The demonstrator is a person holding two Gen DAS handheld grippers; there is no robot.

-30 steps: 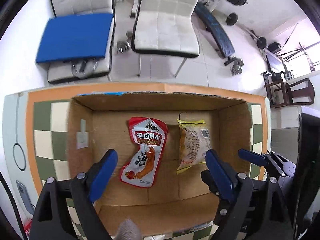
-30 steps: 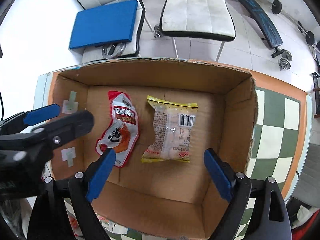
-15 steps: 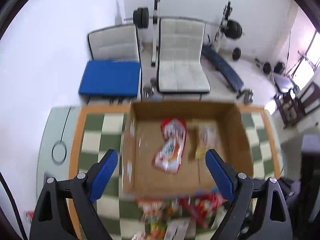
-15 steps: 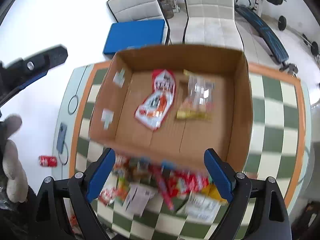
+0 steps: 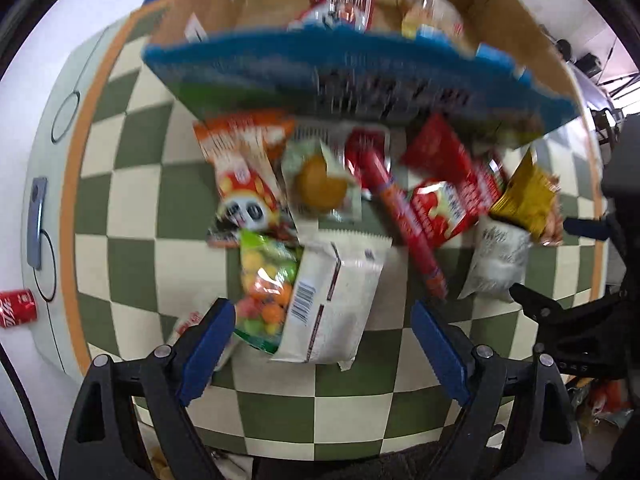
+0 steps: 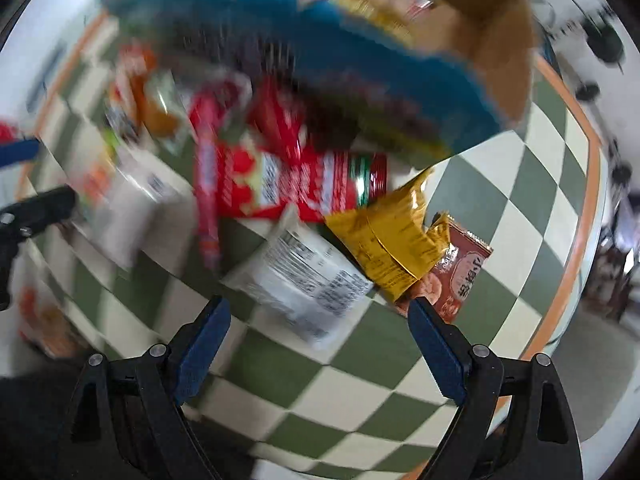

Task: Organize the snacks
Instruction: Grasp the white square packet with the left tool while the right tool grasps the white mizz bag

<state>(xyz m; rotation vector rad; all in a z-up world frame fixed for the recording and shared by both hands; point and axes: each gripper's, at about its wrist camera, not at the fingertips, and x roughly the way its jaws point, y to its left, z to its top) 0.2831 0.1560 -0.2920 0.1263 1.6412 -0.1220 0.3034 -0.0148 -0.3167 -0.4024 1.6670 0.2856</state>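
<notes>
A pile of several snack packets lies on the checkered table in front of a cardboard box (image 5: 360, 76) that holds a red pouch (image 5: 340, 0) and a yellow bun packet (image 5: 430, 16). My left gripper (image 5: 320, 336) is open and empty, over a white packet (image 5: 332, 304) and a fruit candy bag (image 5: 264, 284). My right gripper (image 6: 318, 334) is open and empty, over a white packet (image 6: 304, 280) beside a yellow packet (image 6: 392, 236) and a brown packet (image 6: 456, 272). A red sausage stick (image 5: 404, 216) and red packets (image 5: 444, 204) lie mid-pile. The right view is blurred.
The box (image 6: 480, 40) stands at the far side of the table (image 5: 132, 208), with its blue printed front wall facing me. A phone (image 5: 36, 220) lies on the table's left rim. A red can (image 5: 16, 308) lies on the floor at left.
Both grippers have pulled back out of the box and dropped low over the snack pile in front of it. Both stayed open and empty.
</notes>
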